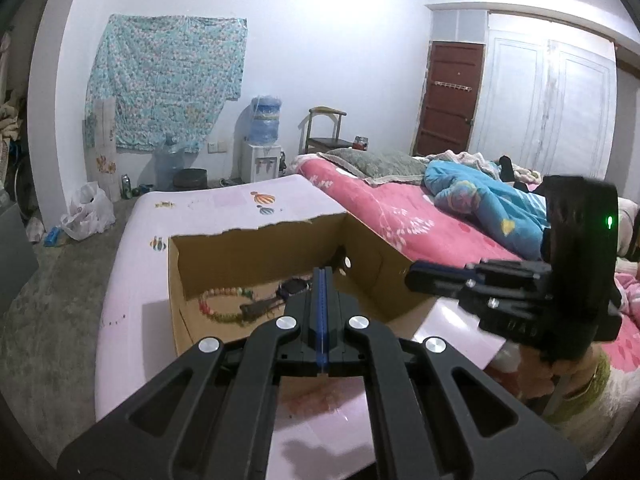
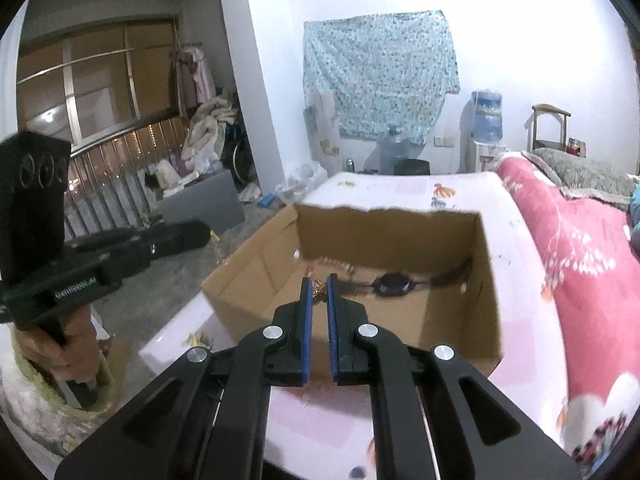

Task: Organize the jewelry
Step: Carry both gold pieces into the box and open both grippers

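Nearest us, the right gripper is clamped on a small butterfly-shaped ornament above the cardboard box — we judge it held for sorting. The left gripper is fully closed, empty; a bead bracelet and watch lie inside.

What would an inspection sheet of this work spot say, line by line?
Surface: pale pink table with small printed pictures, beside a bed.
Job's things: open cardboard box holding a bead bracelet and a dark watch.
Clutter: nothing seen loose on the table.
Grippers: left gripper shut, empty, above the box; right gripper shut on a small gold ornament.
Cables: nothing seen.
Surroundings: pink bedspread, blue blanket, water dispenser, chair, patterned cloth on the wall, plastic bag on the floor.
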The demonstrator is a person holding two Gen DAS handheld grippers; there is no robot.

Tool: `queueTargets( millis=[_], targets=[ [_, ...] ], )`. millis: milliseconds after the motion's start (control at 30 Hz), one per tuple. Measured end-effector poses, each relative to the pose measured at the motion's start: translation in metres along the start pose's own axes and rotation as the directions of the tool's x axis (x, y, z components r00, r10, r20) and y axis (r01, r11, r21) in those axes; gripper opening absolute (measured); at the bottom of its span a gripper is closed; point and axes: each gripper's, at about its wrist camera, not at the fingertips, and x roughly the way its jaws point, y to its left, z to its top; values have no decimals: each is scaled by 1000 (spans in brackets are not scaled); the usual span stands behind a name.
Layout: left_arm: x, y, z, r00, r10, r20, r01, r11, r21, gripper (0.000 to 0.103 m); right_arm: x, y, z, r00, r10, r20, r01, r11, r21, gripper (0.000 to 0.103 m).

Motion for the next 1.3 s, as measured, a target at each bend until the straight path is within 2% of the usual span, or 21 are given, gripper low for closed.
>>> queueTargets(
  millis=[133,233,333,467,633,833,900,1033,1233,1300],
  targets=[
    [23,12,12,999,11,-43,-12,1000,-18,0,19,-23,22,999,26,-35,-25,1000,19,7],
    [46,26,14,994,15,-110,-22,998,-63,0,46,-39,31,994,58,-98,-54,998,40,7],
    [70,40,9,983,37,-178,-53,995,-87,0,75,-48,32,979,91,-183,-79,994,71,7],
    [96,57,-2,965,46,-257,-78,990,-118,0,115,-58,28,946,119,-300,-86,989,121,7],
    [114,67,-9,948,61,-312,-106,986,-128,0,139,-64,20,921,136,-366,-79,983,166,8],
    [118,72,-11,947,44,-318,-96,984,-150,2,143,-68,18,920,138,-366,-76,981,180,8],
    [116,72,-11,950,29,-310,-80,985,-156,6,140,-70,19,922,139,-362,-76,980,183,9],
    [113,69,-10,954,35,-296,-82,986,-146,6,136,-72,20,926,134,-354,-69,979,190,9],
    [105,66,-6,961,38,-275,-84,984,-158,6,122,-73,26,941,131,-311,-74,979,188,9],
    [97,64,-3,965,45,-257,-87,985,-152,6,112,-73,29,950,129,-283,-77,979,189,17]
  ],
)
